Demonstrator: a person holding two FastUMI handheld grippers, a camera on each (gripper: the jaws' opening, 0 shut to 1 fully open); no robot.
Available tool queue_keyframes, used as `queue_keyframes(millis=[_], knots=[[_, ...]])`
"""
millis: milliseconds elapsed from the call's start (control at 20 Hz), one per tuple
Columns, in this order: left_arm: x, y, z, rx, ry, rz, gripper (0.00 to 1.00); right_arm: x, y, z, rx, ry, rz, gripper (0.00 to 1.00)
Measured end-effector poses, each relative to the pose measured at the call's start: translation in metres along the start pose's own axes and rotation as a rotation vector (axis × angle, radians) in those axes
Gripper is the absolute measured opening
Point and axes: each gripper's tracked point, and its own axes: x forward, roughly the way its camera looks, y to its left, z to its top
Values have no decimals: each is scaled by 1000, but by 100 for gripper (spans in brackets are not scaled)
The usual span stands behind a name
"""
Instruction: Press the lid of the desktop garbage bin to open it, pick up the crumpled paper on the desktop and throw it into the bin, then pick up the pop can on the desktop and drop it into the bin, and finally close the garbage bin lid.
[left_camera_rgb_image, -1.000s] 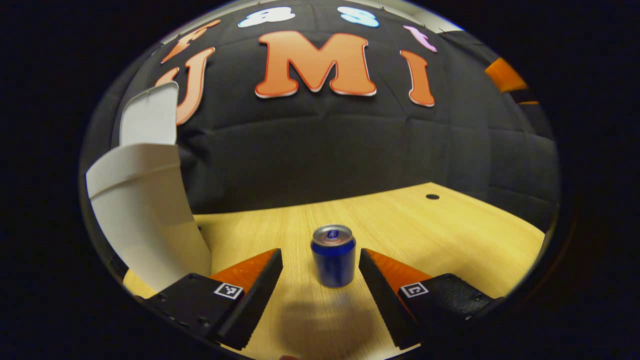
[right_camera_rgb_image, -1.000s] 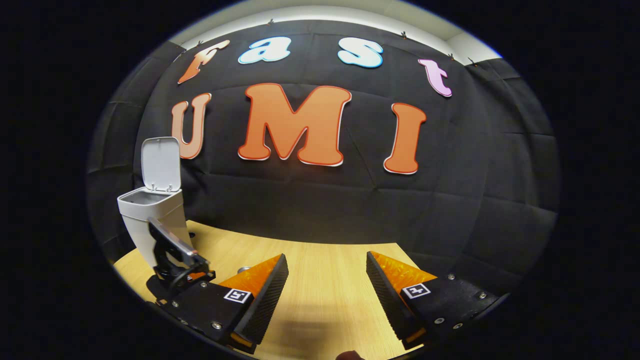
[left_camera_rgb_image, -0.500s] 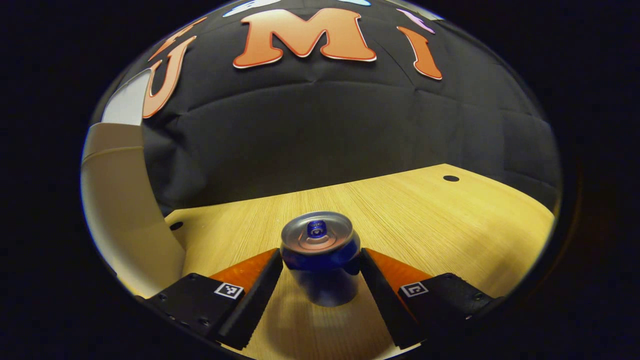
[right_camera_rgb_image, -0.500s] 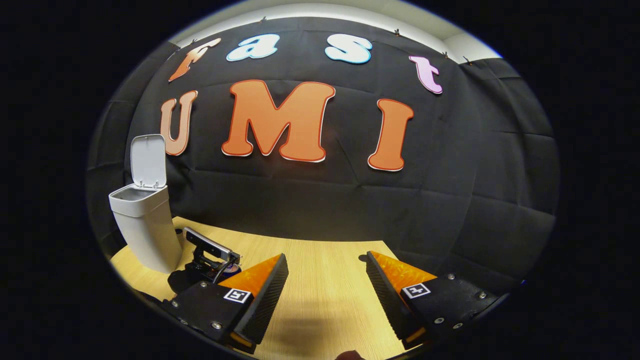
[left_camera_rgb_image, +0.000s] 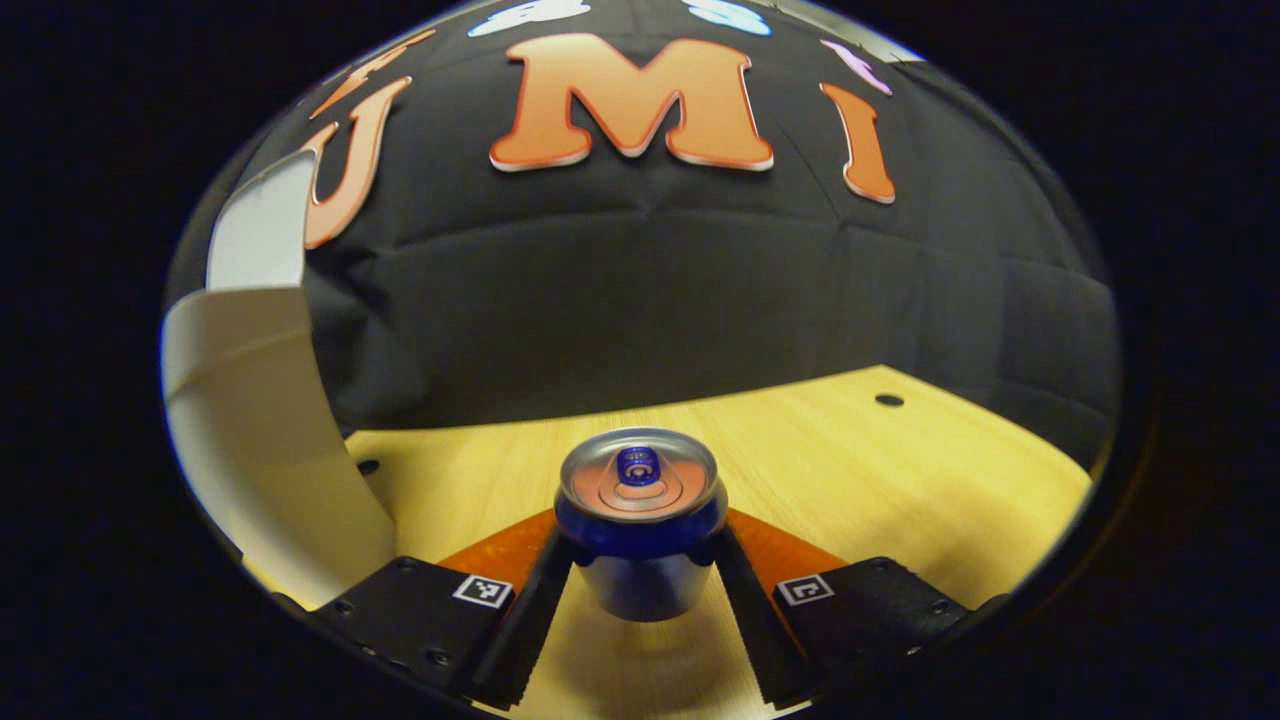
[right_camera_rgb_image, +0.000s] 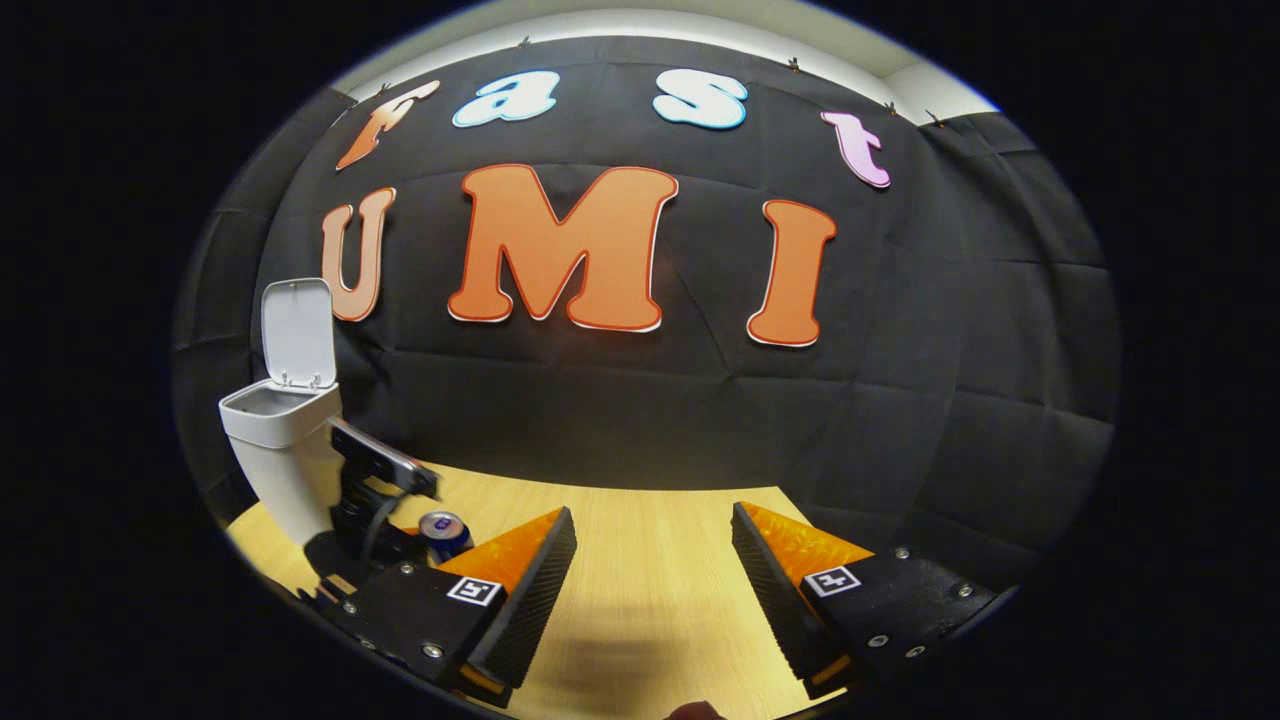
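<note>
The left gripper (left_camera_rgb_image: 640, 540) has two wedge-shaped fingers with finely ribbed inner faces. Each finger carries a square black-and-white coded marker (left_camera_rgb_image: 482, 590) on its top and small round screws (left_camera_rgb_image: 404, 563) near its outer corner. The right gripper (right_camera_rgb_image: 655, 525) is built alike, with saw-toothed ribs along the inner faces, a coded square tag (right_camera_rgb_image: 832, 580) on each finger and silvery screw heads (right_camera_rgb_image: 424, 651) set around the edges. In the right gripper view, just right of the white plastic bin (right_camera_rgb_image: 275, 450), the left gripper's dark upper body shows a flat slab with a pale metallic rim (right_camera_rgb_image: 385, 460) on top and a thin black cable (right_camera_rgb_image: 368, 520) looping below it.
</note>
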Motion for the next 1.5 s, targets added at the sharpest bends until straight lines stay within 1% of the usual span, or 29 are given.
queue_keyframes(millis=[150,250,450,550,650,750,900,1000,1100,1200,1400,1500], knots=[[-49,39,59,6,-62,36,80,4,20,4,7,-17,37,94],[-83,65,92,11,-88,77,80,5,31,6,14,-24,55,94],[-131,139,140,6,-106,182,79,4,45,11,22,-46,80,94],[-147,176,163,-16,-122,237,80,4,52,13,19,-51,87,94],[-153,216,187,-26,-170,296,79,4,58,16,26,-58,93,94],[-142,254,201,-8,-206,341,79,5,65,19,31,-61,102,94],[-109,289,197,-44,-237,357,80,4,73,24,23,-73,105,94],[-89,305,182,-46,-218,381,80,4,74,25,9,-75,94,94],[-72,311,164,-56,-175,402,79,5,72,22,-2,-67,79,94],[-60,315,146,-92,-127,406,80,6,69,20,-6,-58,63,94],[-50,319,112,-111,-18,420,80,8,65,15,-4,-37,42,94],[-53,321,115,-132,-41,418,82,8,67,15,-3,-37,39,94]])
